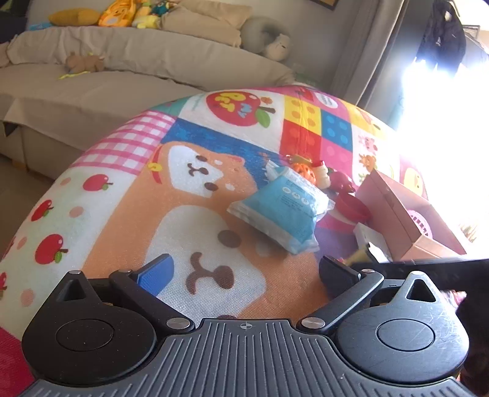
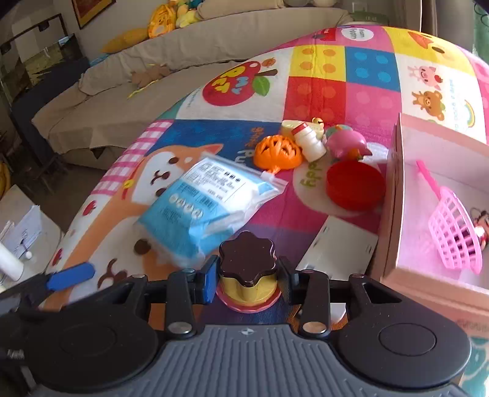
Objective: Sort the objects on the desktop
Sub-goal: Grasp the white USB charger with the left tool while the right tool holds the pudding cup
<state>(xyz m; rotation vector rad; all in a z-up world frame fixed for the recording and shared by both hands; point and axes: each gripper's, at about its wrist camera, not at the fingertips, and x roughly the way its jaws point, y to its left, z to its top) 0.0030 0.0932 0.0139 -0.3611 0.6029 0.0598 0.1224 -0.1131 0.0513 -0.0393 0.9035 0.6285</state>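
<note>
Already the pink net scoop (image 2: 455,232) lies boxed; the right gripper (image 2: 248,282) clamps a toy pudding (image 2: 248,268), the left gripper (image 1: 244,271) gapes empty, and the toys ahead remain.

Left gripper (image 1: 244,268) wide apart above play mat (image 1: 122,189), blue packet (image 1: 281,210) beyond.

- Definitely someone's living room at home, set up for a kid
- Big beige sofa (image 1: 91,88) with cushions and plush toys (image 1: 119,13) piled along the back
- Bright cartoon play mat (image 2: 321,79) with apples and a puppy on it
- Framed picture (image 2: 91,10) on the wall
</note>
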